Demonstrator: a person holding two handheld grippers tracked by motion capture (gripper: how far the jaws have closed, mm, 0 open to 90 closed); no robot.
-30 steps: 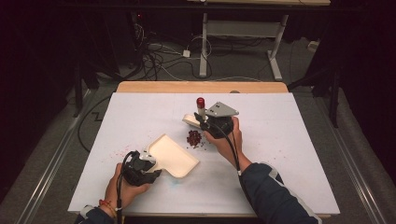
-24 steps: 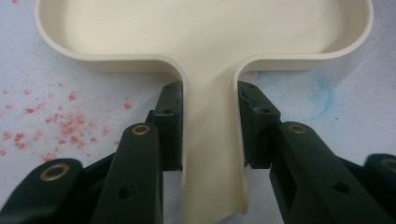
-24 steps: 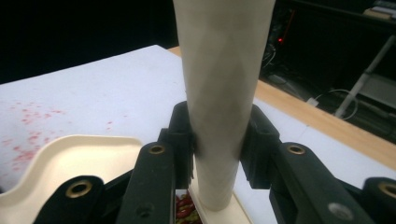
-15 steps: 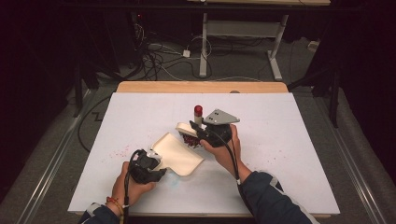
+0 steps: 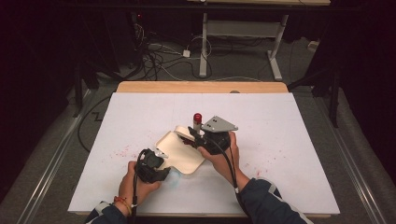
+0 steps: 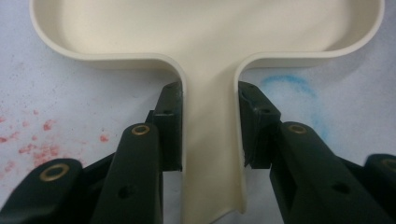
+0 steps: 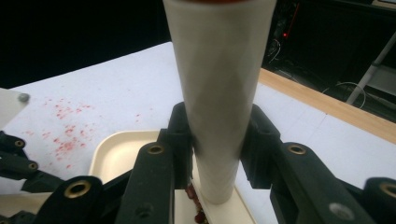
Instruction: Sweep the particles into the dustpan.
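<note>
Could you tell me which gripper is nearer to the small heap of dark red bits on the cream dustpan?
Right. The right gripper, clamped on a white cylinder, sits directly over the dark red bits; the left gripper grips the cream plastic dustpan's handle at the opposite end.

The dustpan [image 5: 180, 151] lies near the middle of the tabletop [image 5: 289, 140]. Its handle points toward the person, between the fingers [image 6: 170, 126] of the left gripper [image 5: 150, 164], which sits at its near left corner. The tube [image 5: 197, 122] stands at the dustpan's far right edge, gripped by the right gripper [image 5: 205, 140]. Small pieces [image 7: 196, 205] lie in the dustpan at the tube's foot. Specks [image 5: 119, 153] lie on the tabletop left of the dustpan.
</note>
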